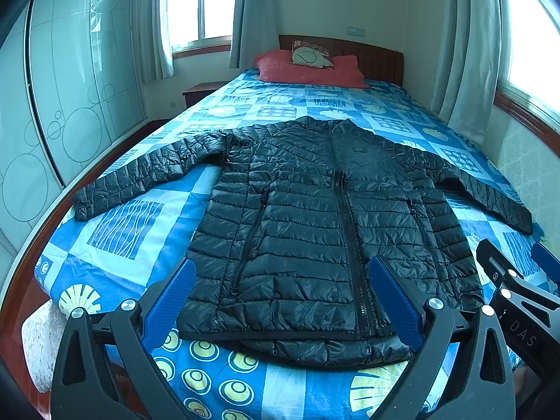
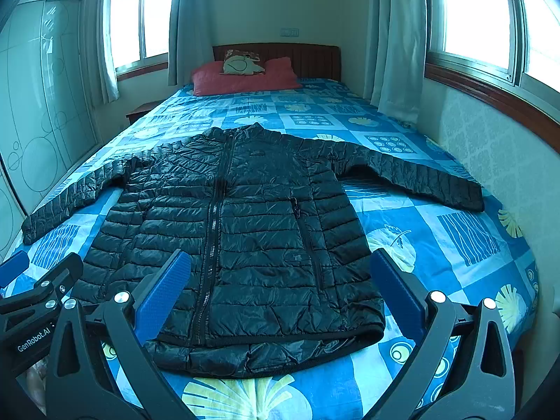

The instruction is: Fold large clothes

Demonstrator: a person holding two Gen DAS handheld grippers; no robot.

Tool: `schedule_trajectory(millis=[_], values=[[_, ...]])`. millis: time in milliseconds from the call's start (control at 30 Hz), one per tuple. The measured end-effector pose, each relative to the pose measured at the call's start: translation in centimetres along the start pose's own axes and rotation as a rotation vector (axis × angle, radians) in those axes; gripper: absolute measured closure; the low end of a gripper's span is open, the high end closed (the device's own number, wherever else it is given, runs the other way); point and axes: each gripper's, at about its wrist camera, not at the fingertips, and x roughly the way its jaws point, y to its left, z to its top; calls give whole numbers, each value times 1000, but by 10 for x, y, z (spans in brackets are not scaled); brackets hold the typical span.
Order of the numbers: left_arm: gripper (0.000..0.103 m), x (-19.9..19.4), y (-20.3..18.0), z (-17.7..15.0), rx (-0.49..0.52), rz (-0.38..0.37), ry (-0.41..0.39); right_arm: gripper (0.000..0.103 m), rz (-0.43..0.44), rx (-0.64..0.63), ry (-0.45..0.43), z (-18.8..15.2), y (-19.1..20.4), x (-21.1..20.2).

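A black quilted puffer jacket (image 1: 315,217) lies flat, front up and zipped, on the blue patterned bed (image 1: 133,231), both sleeves spread out sideways. It also shows in the right wrist view (image 2: 252,231). My left gripper (image 1: 283,276) is open and empty, hovering above the jacket's hem on its left half. My right gripper (image 2: 280,266) is open and empty, above the hem on the right half. Each gripper shows at the edge of the other's view: the right one (image 1: 518,280), the left one (image 2: 38,290).
A red pillow (image 1: 308,70) with a small cushion lies at the wooden headboard (image 1: 378,56). A glass-door wardrobe (image 1: 70,87) stands left of the bed. A wall with a window sill (image 2: 490,94) runs close along the right. Curtains hang at both windows.
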Motion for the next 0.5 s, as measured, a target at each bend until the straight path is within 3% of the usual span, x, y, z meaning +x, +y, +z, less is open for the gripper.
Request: schedule_trajectory(millis=[500], values=[[5,0,2,-4,2,1,2,2,0,0,5,1,2,0]])
